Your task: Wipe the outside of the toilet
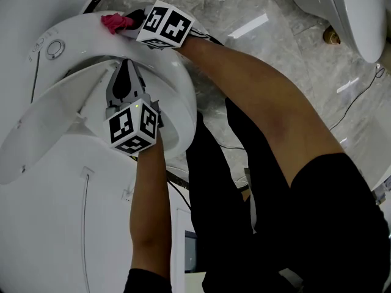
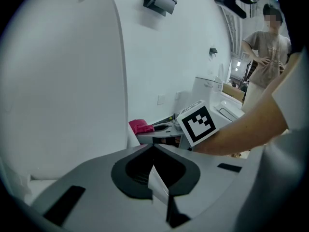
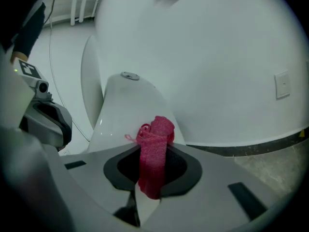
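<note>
The white toilet (image 1: 73, 182) fills the left of the head view, its lid (image 2: 63, 81) raised. My right gripper (image 1: 131, 23) is shut on a pink cloth (image 1: 116, 22) and holds it against the top rear of the toilet, near the round flush button (image 1: 55, 49). In the right gripper view the cloth (image 3: 154, 149) stands bunched between the jaws, over the toilet's white top (image 3: 125, 105). My left gripper (image 1: 126, 65) is shut with nothing seen between its jaws. Its tips (image 2: 153, 146) point at the base of the raised lid, just below the right gripper.
Grey marble floor (image 1: 275, 29) lies to the right, with a black cable (image 1: 360, 96) across it. Another white fixture (image 1: 360, 11) stands at the top right. A paper holder (image 2: 160, 0) hangs on the wall. A person (image 2: 265, 57) stands at the back.
</note>
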Tool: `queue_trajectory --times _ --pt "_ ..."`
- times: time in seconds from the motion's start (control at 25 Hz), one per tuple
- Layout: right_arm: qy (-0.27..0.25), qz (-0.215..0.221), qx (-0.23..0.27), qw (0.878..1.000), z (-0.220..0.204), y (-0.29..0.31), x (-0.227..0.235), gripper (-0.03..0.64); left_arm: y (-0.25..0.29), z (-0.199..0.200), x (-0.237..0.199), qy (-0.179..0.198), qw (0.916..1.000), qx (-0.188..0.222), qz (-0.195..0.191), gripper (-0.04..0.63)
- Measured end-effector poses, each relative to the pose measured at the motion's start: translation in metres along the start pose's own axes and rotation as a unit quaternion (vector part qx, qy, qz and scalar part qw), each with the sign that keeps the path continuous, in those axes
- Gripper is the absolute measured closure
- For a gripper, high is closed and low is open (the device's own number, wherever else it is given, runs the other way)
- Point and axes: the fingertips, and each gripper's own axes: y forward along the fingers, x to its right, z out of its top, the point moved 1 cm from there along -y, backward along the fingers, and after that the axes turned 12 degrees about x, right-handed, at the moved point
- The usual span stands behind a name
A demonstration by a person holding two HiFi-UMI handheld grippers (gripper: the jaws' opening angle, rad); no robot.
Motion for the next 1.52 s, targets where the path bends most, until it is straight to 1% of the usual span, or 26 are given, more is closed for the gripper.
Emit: queue_trajectory --times 0.24,0.4,0.56,0.8,1.0,1.2,1.44,1.52 --pt "0.018 0.005 -0.002 1.0 -0.012 -0.01 -0.011 0.528 -0.004 -0.018 0.008 0.0 0.9998 -0.018 -0.009 0.58" --pt "0.022 0.002 -0.018 1.0 -0.032 -0.027 -0.024 0.528 -0.008 -0.028 0.009 0.006 0.9995 -0.028 -0.011 0.58" --pt "0.042 -0.01 -0.035 0.998 -0.065 -0.051 -0.044 0.528 -0.012 -0.037 0.009 0.008 0.9993 -0.034 -0.012 0.58" --pt "0.079 -0.029 -0.048 0.995 -0.106 -0.084 -0.07 0.528 -0.022 -0.054 0.02 0.011 0.9987 -0.044 -0.024 0.58" --pt "0.1 -0.04 -0.057 0.993 -0.131 -0.107 -0.093 0.528 -0.035 -0.075 0.029 0.008 0.9976 -0.059 -0.034 0.58" --pt "0.122 -0.051 -0.063 0.989 -0.153 -0.126 -0.115 0.528 -0.048 -0.087 0.04 0.01 0.9965 -0.064 -0.053 0.58" --pt "0.151 -0.072 -0.055 0.984 -0.175 -0.147 -0.14 0.528 -0.061 -0.102 0.051 0.012 0.9943 -0.076 -0.074 0.58" --pt "0.158 -0.075 -0.055 0.983 -0.183 -0.154 -0.148 0.528 -0.066 -0.104 0.053 0.004 0.9939 -0.079 -0.077 0.58"
